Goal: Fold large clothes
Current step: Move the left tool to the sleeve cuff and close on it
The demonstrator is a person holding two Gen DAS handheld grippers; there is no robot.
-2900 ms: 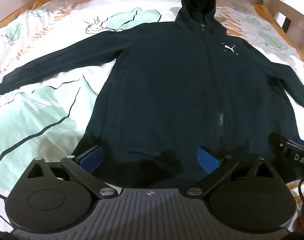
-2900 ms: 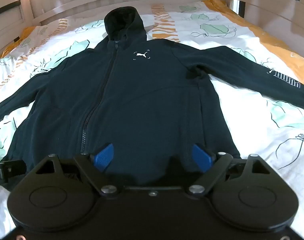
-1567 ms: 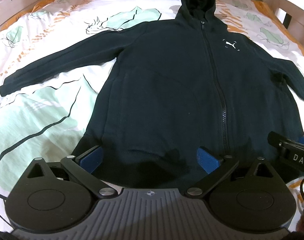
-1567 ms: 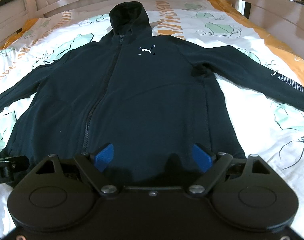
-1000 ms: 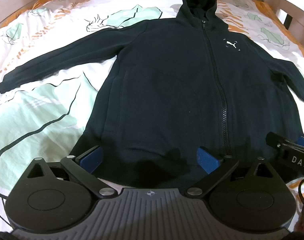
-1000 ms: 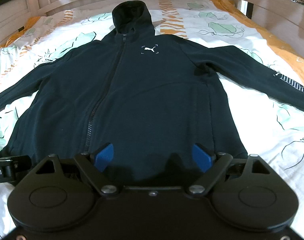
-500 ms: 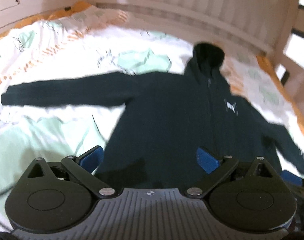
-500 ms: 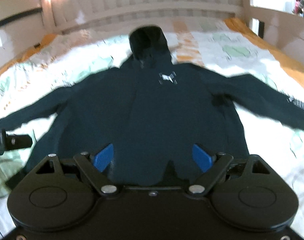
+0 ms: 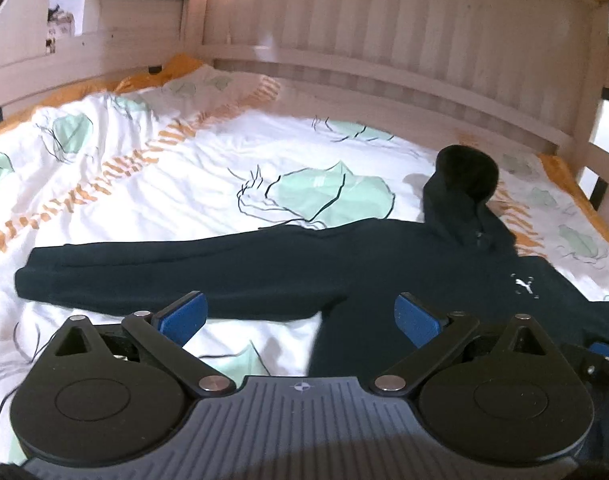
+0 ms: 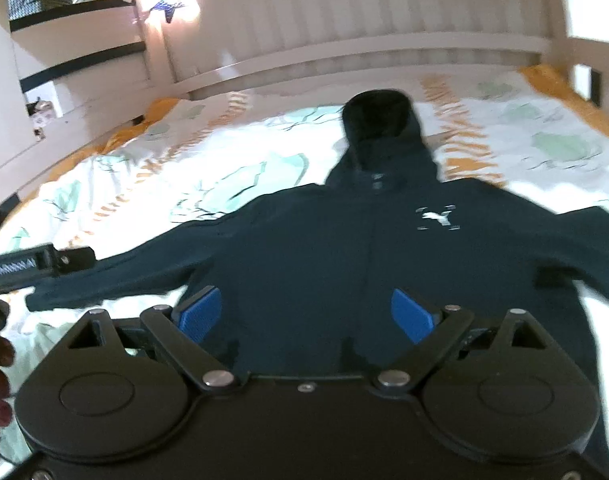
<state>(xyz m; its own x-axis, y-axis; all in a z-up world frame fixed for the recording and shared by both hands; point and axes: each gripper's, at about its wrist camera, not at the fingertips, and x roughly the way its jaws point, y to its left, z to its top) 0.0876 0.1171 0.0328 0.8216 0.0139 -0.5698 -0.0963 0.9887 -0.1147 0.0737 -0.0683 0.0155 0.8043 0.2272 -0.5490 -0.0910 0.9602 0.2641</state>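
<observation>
Folding the hoodie (image 9: 384, 280) on the bed (image 9: 144, 184) probably starts best at its outstretched sleeve (image 9: 152, 276), both the left gripper (image 9: 300, 316) and right gripper (image 10: 304, 312) spread wide, holding nothing.

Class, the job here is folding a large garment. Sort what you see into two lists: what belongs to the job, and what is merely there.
Belongs to the job:
- dark hoodie, spread flat, zip up
- left gripper, open, empty
- right gripper, open, empty, its fingers just widened

Merely there:
- patterned duvet beneath
- wooden bed frame
- star light
</observation>
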